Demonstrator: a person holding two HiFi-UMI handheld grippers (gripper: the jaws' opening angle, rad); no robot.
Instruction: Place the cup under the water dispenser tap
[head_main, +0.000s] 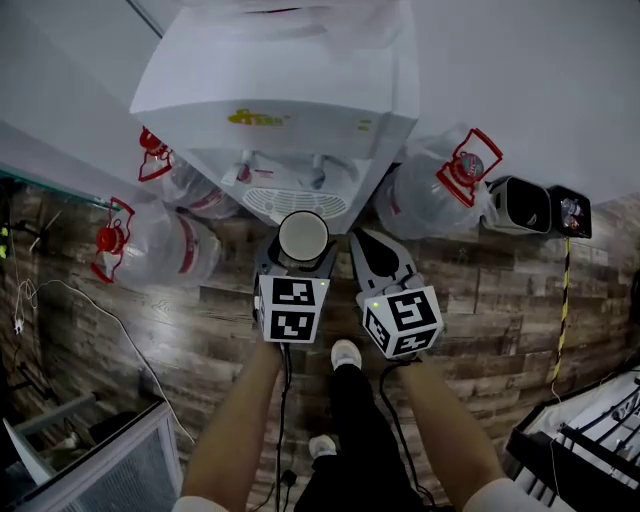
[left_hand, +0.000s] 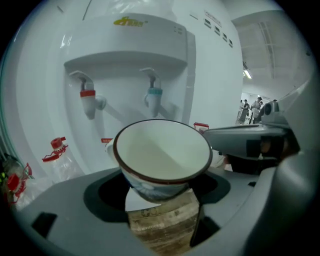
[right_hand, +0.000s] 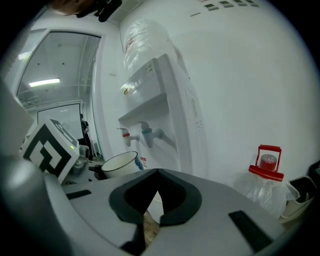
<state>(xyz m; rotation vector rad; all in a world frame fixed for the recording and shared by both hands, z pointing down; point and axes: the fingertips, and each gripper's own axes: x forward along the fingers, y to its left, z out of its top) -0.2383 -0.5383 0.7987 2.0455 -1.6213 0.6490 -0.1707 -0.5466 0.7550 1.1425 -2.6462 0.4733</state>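
Head view, centre frame: left gripper (head_main: 300, 258) is closed round a white cup (head_main: 303, 238) with a dark rim, jaws on either side of its body. In the left gripper view the cup (left_hand: 161, 150) fills mid-frame, mouth tipped toward the camera, w/ a blue pattern on the outside low down. Water dispenser (head_main: 280, 90) takes the upper centre. Cup sits just below the drip grille (head_main: 295, 203) in the frame, at its front edge, not over it. Red tap (left_hand: 88, 100) is upper left of the cup and blue tap (left_hand: 154, 97) is directly above its rim, w/ a clear gap between (depth hard to judge through the wide lens). Right gripper (head_main: 378, 255) is just right of the cup, apart from it. Its own view shows the pads all but together, only a sliver of floor between them, nothing held. Same view has the cup (right_hand: 120, 163) left of centre, below the taps. Water bottles (head_main: 150, 245) w/ red caps lie left and right of the dispenser on the plank floor (head_main: 500, 300). One shoe (head_main: 345, 352) is at lower centre.
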